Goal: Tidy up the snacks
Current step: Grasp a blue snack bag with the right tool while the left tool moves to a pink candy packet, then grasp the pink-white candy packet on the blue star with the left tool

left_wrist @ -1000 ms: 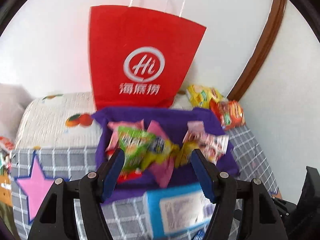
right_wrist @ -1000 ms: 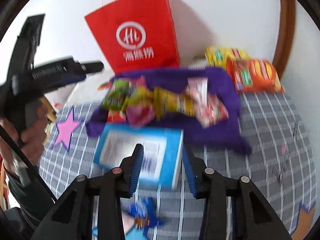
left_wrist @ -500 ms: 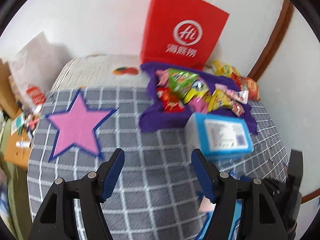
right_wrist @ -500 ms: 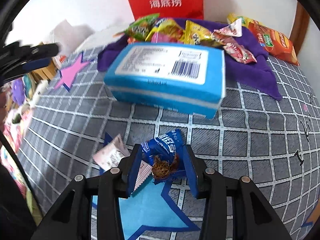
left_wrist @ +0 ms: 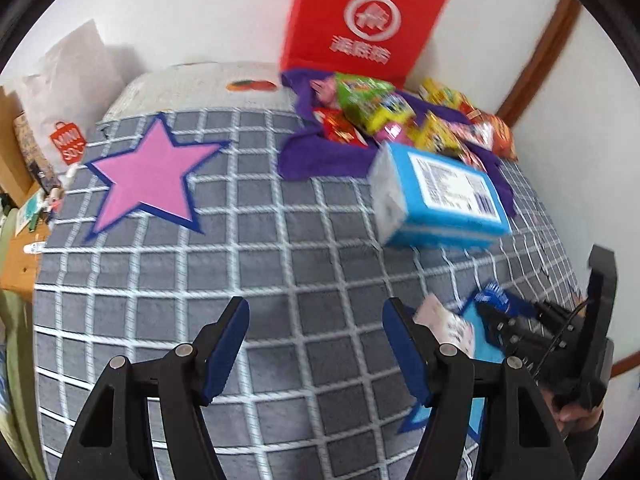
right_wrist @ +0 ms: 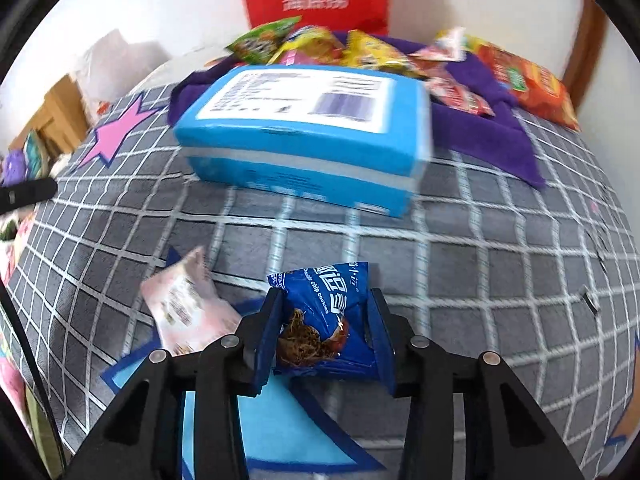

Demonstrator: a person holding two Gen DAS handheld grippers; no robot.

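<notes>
My right gripper (right_wrist: 325, 316) is shut on a blue cookie packet (right_wrist: 325, 320), over a light blue star patch (right_wrist: 276, 432). A pale pink snack packet (right_wrist: 186, 304) lies just left of it; it also shows in the left wrist view (left_wrist: 450, 326). A big blue box (right_wrist: 304, 136) lies ahead on the grey checked cloth (right_wrist: 480, 264). Behind it several snack bags (right_wrist: 320, 46) are piled on a purple cloth (right_wrist: 492, 128). My left gripper (left_wrist: 316, 332) is open and empty above bare cloth, left of the right gripper (left_wrist: 520, 324).
A red paper bag (left_wrist: 362, 20) stands against the wall behind the pile. Orange snack bags (right_wrist: 528, 80) lie at the far right by a wooden door frame. A pink star patch (left_wrist: 150, 174) is on the left. A white shopping bag (left_wrist: 68, 88) and clutter sit past the left edge.
My right gripper has come down and closed on the blue cookie packet. My left gripper has pulled back from the snack pile, to the near left.
</notes>
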